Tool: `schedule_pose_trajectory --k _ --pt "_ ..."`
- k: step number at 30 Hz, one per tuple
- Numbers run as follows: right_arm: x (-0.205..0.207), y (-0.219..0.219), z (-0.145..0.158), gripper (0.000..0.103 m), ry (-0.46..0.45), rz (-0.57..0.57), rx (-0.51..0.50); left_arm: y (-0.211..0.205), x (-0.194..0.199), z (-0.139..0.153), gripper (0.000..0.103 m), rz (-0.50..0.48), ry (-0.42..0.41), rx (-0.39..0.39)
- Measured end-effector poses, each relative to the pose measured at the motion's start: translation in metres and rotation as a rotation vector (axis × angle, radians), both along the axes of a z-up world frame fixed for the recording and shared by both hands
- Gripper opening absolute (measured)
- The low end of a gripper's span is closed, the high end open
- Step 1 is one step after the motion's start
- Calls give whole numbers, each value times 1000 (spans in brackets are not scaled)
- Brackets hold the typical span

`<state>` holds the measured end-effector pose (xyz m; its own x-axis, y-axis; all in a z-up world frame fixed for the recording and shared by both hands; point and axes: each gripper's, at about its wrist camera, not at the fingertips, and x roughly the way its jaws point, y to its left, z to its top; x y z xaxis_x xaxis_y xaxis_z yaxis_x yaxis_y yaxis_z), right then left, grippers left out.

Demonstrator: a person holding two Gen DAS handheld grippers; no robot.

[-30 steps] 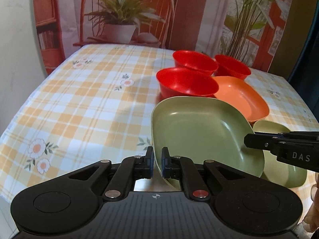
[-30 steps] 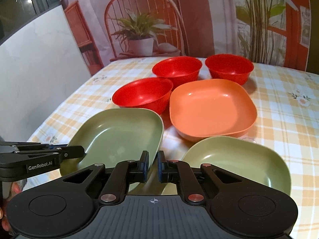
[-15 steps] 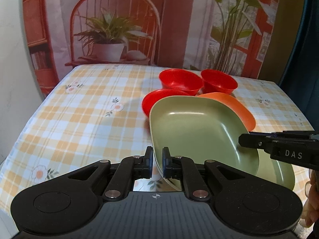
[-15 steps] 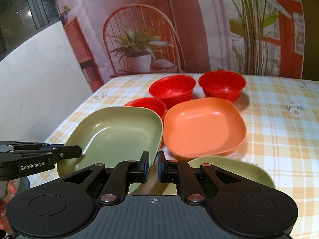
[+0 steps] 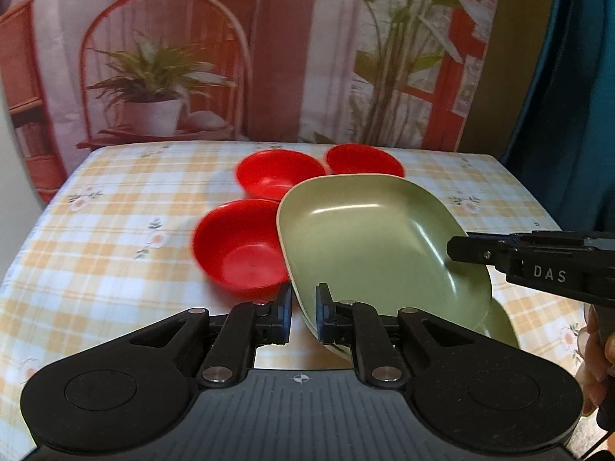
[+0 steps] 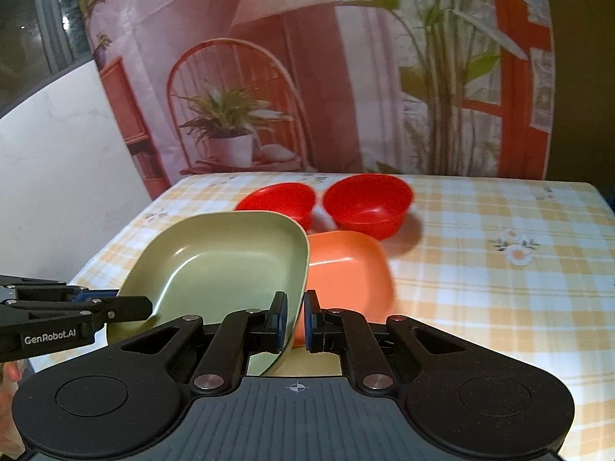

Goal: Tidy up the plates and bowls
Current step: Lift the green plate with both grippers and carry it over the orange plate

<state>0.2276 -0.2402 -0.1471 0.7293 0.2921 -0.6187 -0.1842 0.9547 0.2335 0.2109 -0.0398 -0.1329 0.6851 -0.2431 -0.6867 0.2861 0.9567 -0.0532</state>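
Right now I am holding the green plate (image 5: 369, 246) up off the table (image 5: 115, 230) between both tools, one on each of its near edges. My right gripper (image 6: 294, 319) is clamping the plate's right rim, its pads pressing close together on the thin edge. My left gripper (image 5: 301, 317) is standing only narrowly apart. Its jaws have just been opening a little, and the plate's left rim is running between them, lying against the right-hand pad with a sliver of gap showing beside the other pad. From the left wrist the plate is hanging over a second green plate (image 5: 499, 322), of which only the near right edge is peeking out below it. From the right wrist it is overlapping the left side of the orange plate (image 6: 346, 265), which is lying flat on the yellow checked cloth. Three red bowls are sitting on the table: the near red bowl (image 5: 242, 249) just left of the lifted plate, and the two far red bowls (image 5: 278, 174) (image 5: 365, 161) side by side behind it, close to each other. A person's hand (image 5: 595, 345) is showing at the right edge, wrapped around the right tool's handle. Behind the table a printed backdrop (image 5: 153, 77) is showing a chair and a potted plant.
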Motion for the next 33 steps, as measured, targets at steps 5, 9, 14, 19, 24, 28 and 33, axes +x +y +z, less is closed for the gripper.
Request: schedule_pose_trajectory --k 5,9,14,19,24,28,33 --pt "3 -28 -5 9 17 -40 -8 -23 9 -8 15 -47 31 -16" --pt "11 -46 -10 9 33 -62 -7 -38 19 -17 16 -80 63 -28" --pt "29 -59 -15 10 48 -69 -30 -48 35 -25 17 -97 102 -59" --pt "54 -61 -24 10 74 -63 -31 -49 53 -29 17 -80 128 -85" --pt "79 -58 -35 10 104 -54 -14 -45 72 -35 18 -60 158 -94" --pt "91 -53 -41 10 117 -45 -10 -40 82 -38 18 -38 172 -106" --pt "99 -45 -47 10 127 -32 -9 -37 85 -42 18 -31 182 -80"
